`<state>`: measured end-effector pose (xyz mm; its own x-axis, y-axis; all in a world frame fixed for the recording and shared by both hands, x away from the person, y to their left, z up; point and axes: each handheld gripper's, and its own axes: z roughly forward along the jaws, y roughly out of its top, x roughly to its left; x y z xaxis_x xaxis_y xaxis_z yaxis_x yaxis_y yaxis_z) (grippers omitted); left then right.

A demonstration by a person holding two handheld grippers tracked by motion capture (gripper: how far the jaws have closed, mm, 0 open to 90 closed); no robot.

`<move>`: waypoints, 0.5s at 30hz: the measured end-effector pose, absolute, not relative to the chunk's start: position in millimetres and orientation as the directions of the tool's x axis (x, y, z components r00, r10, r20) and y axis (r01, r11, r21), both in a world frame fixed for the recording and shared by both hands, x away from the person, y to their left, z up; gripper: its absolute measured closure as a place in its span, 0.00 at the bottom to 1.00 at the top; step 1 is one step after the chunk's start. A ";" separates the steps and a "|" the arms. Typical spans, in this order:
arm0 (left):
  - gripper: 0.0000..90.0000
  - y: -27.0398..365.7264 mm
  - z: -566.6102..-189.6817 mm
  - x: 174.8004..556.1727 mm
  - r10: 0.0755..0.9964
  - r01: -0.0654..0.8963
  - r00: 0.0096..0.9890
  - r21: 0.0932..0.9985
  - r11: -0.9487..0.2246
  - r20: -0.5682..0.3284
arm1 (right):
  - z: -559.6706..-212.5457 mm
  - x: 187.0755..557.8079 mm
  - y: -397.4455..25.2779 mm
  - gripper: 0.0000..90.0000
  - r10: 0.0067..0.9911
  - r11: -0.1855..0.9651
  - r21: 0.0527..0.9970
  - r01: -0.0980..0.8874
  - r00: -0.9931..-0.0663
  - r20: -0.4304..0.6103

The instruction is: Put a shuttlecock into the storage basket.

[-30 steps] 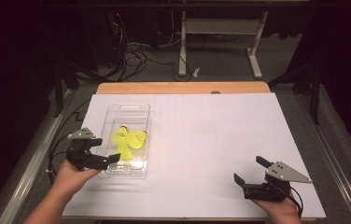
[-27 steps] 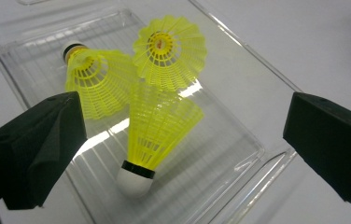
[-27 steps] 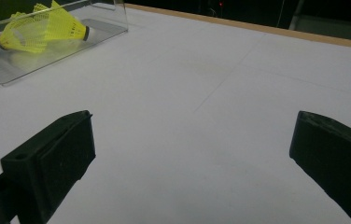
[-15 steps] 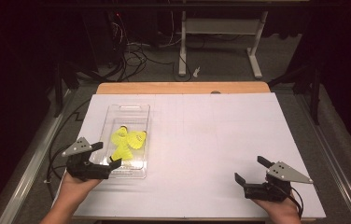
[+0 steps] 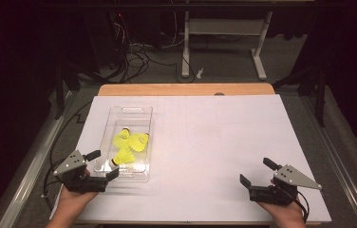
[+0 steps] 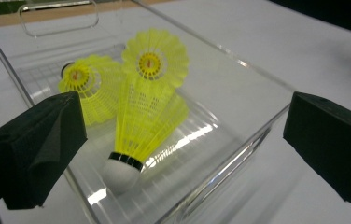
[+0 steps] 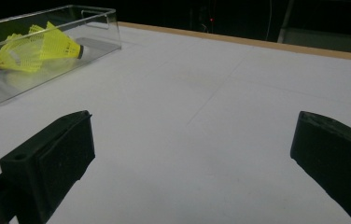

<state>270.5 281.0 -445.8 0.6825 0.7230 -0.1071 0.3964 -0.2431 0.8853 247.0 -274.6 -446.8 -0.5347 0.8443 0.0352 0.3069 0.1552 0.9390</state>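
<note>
Three yellow mesh-skirted shuttlecocks (image 5: pixel 128 145) lie in the clear rectangular plastic tray (image 5: pixel 119 113) on the white table sheet (image 5: pixel 214 142). The left gripper (image 5: pixel 101 166), jaws wide, straddles the tray's near corner; closing here risks dragging the tray. The right gripper (image 5: pixel 258 172) rests wide and empty.
</note>
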 end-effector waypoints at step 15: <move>0.01 284.3 -442.0 266.7 0.738 0.373 0.666 0.906 -0.202 -0.109 | -444.8 244.6 -278.5 0.00 0.854 0.128 0.953 0.274 -0.519 0.034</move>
